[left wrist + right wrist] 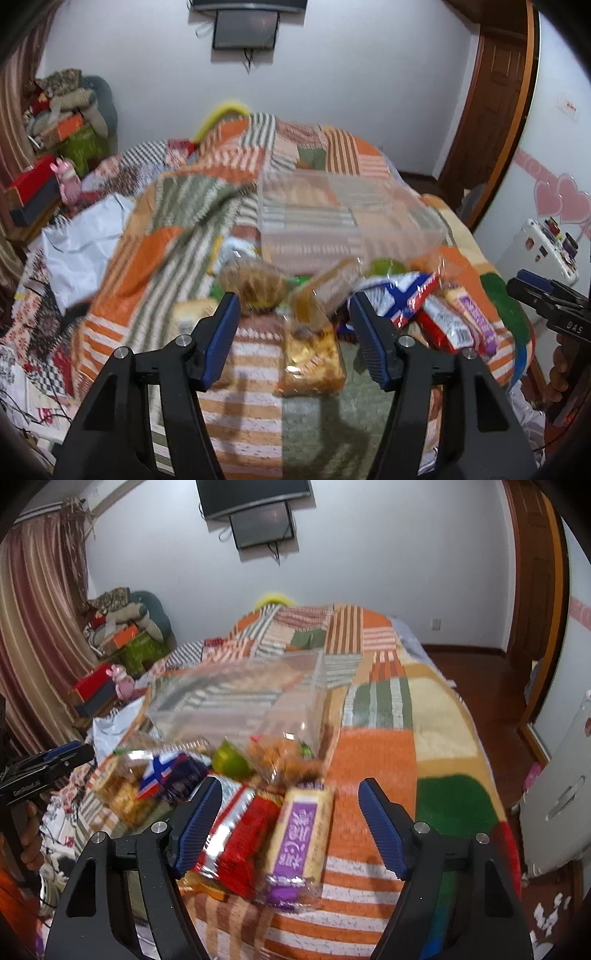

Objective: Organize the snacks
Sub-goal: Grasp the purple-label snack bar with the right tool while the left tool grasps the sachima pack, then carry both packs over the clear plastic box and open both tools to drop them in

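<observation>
A pile of snack packs lies on a patchwork bedspread [240,398]. My left gripper [293,328] is open above a clear bag of golden snacks [312,356], with a round brown bun pack [253,284] just beyond. My right gripper [291,819] is open over a purple-labelled biscuit pack [299,838] and a red pack [243,845]. A blue-red-white pack [162,771] and a green item [231,760] lie behind. A clear plastic bin [332,218] stands on the bed past the pile; it also shows in the right wrist view [240,701].
Boxes and clothes are stacked at the far left [62,118]. A white bag [81,240] lies on the bed's left side. A white fridge [550,251] and a wooden door [495,103] are at right. The bed's right edge drops to a wood floor [491,701].
</observation>
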Motion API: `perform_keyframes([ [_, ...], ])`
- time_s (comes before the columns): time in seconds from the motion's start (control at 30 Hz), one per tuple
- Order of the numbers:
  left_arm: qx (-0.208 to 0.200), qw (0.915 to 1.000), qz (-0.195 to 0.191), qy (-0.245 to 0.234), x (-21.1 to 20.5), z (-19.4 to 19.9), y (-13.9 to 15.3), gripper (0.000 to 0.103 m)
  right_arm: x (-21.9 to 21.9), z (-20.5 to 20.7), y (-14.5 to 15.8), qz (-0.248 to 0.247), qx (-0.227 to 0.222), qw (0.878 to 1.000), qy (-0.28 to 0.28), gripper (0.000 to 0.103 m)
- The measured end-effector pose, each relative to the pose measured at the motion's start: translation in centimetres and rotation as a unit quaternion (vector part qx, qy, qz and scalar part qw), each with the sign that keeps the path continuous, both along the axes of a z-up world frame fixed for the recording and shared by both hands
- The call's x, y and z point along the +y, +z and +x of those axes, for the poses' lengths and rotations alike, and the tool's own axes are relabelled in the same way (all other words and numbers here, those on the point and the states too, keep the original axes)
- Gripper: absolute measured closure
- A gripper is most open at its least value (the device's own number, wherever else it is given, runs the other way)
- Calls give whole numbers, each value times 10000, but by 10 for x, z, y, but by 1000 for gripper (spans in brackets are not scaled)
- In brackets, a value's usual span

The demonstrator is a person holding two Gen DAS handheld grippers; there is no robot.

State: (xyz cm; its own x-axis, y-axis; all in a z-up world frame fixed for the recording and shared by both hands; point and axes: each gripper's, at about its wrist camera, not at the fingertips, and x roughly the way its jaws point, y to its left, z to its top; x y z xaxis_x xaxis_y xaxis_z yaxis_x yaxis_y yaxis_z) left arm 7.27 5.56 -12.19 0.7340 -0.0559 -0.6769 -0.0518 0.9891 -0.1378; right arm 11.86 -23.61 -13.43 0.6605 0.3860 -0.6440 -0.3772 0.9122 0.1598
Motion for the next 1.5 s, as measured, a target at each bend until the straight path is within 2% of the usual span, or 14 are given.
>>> perform_keyframes([
  [0.23,465,9988,-131,-107,-12,8,-29,41,0,6,-21,-125,351,9993,69,38],
  [0.4,746,9967,-252,-173,-15,14,-45,41,0,12,-34,-109,619,9979,119,38],
  [0.47,832,9962,-191,-185,-19,17,-53,41,1,15,-40,-160,697,9974,88,40],
  [0.57,922,9955,-154,-131,-20,20,-62,41,1,20,-47,-146,842,9963,35,49],
  [0.67,988,9948,-231,-100,-18,23,-69,41,-3,25,-53,-19,1024,9947,18,50],
  [0.8,1072,9938,-278,-53,-15,32,-77,41,-1,26,-55,-59,1036,9946,26,50],
  [0.93,1031,9944,-229,-48,-16,37,-81,44,6,27,-57,-186,1001,9948,53,50],
  [0.97,1016,9946,-202,-62,-18,37,-82,49,7,27,-57,-209,985,9949,54,53],
  [1.07,970,9952,-144,-59,-20,37,-83,52,9,30,-58,-249,963,9950,75,59],
  [1.37,866,9961,-148,-109,-21,20,-72,56,0,27,-53,10,964,9953,51,61],
  [1.5,717,9973,-102,-90,-21,11,-60,58,-2,21,-44,35,822,9966,23,61],
])
